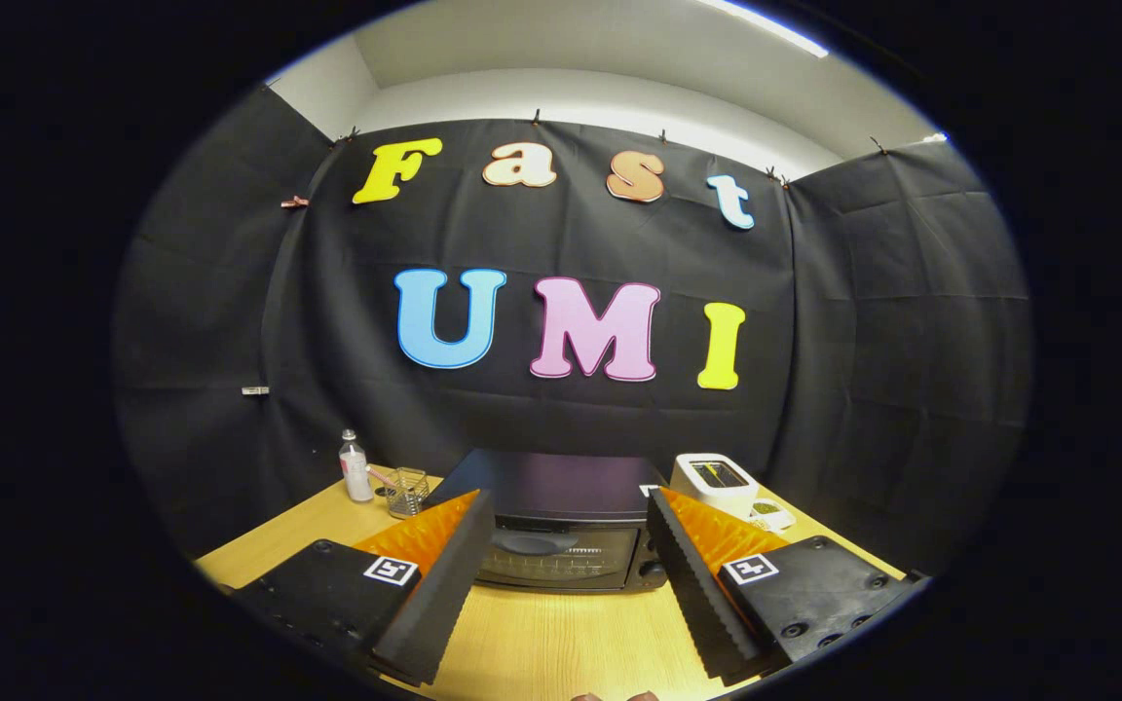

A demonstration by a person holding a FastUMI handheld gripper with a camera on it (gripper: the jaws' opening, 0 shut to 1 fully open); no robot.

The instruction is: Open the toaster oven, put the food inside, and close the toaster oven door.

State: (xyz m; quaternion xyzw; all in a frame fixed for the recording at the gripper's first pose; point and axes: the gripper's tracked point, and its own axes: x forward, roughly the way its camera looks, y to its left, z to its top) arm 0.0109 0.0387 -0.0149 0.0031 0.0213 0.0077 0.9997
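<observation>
The gripper (569,511) hangs above the desk (561,633) with its two fingers spread wide, nothing between them but bare wood and the front of the toaster oven (561,526). Each finger carries a small square black-and-white marker on its upper face; the finger bases are cut off at the bottom of the view.

Just ahead of the fingertips, and framed between them, stands the dark toaster oven. Its door looks closed, with a glass window that shows only dim reflections; what lies inside cannot be made out. A knob sits at the lower right of its front, half covered by the right finger. The oven's left and right ends are hidden behind the fingertips.

Beyond the left finger, near the back of the desk, a small wire cup (407,491) holds a thin pinkish stick, and a clear bottle (355,468) with a white label stands just beside it. Beyond the right finger a white box-shaped appliance (714,480) with a dark top panel sits beside the oven; a small white dish (768,511) with something greenish in it lies next to it, too small to identify.

At the desk's near edge, a sliver of something skin-toned is barely visible.
</observation>
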